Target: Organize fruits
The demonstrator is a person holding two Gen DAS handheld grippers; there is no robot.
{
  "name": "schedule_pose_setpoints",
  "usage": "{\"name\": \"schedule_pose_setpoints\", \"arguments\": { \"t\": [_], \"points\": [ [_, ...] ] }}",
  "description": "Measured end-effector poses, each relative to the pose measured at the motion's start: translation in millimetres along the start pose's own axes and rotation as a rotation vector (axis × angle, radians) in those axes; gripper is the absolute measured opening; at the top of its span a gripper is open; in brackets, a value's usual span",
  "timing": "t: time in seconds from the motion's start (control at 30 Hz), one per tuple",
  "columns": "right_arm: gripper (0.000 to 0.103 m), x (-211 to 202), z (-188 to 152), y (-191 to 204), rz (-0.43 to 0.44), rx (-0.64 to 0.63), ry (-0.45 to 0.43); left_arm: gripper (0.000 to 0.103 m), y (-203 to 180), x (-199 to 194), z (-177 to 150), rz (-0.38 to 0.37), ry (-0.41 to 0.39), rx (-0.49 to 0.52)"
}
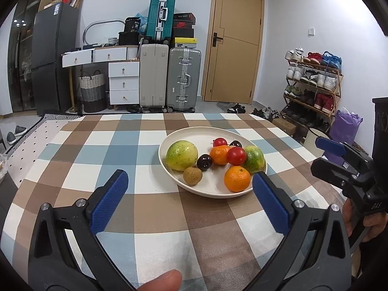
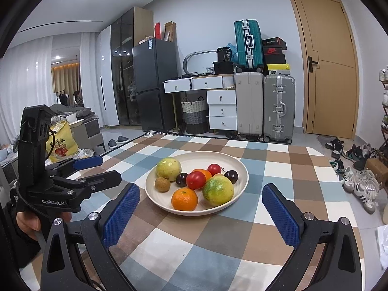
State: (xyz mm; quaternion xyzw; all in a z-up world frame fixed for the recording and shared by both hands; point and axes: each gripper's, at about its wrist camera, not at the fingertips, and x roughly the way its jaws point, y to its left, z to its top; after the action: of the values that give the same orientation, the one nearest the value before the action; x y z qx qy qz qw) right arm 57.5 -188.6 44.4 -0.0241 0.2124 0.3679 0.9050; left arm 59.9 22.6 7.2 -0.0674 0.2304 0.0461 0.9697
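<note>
A cream plate (image 1: 194, 133) (image 2: 213, 156) stands mid-table and holds all the fruit: two yellow-green round fruits (image 1: 181, 155) (image 1: 254, 158), two oranges (image 1: 237, 178) (image 1: 219, 154), two red tomatoes (image 1: 236, 155) (image 1: 220, 142), two dark cherries (image 1: 204, 162) (image 1: 235, 143) and a brown longan (image 1: 192, 175). My left gripper (image 1: 190, 181) is open and empty, just short of the plate's near rim. My right gripper (image 2: 201, 196) is open and empty, its blue pads (image 2: 281, 215) on either side of the plate's near edge. Each gripper shows in the other's view, the right (image 1: 339, 155), the left (image 2: 94, 167).
The table has a brown, blue and white checked cloth (image 1: 121, 145). Beyond its far edge stand suitcases (image 1: 169, 80), white drawers (image 1: 123, 82), a dark fridge (image 1: 53, 55) and a door (image 1: 235, 43). A shoe rack (image 1: 312, 82) is at the right.
</note>
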Motion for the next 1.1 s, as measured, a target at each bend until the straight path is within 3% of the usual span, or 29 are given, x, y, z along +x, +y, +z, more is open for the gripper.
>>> {"name": "schedule_pose_setpoints", "arguments": {
  "t": [1.1],
  "points": [
    [0.103,-1.0,-2.1,0.9,-0.009,-0.006,-0.003,0.102,1.6,2.4,0.5,0.003,-0.002,-0.002]
  ]
}}
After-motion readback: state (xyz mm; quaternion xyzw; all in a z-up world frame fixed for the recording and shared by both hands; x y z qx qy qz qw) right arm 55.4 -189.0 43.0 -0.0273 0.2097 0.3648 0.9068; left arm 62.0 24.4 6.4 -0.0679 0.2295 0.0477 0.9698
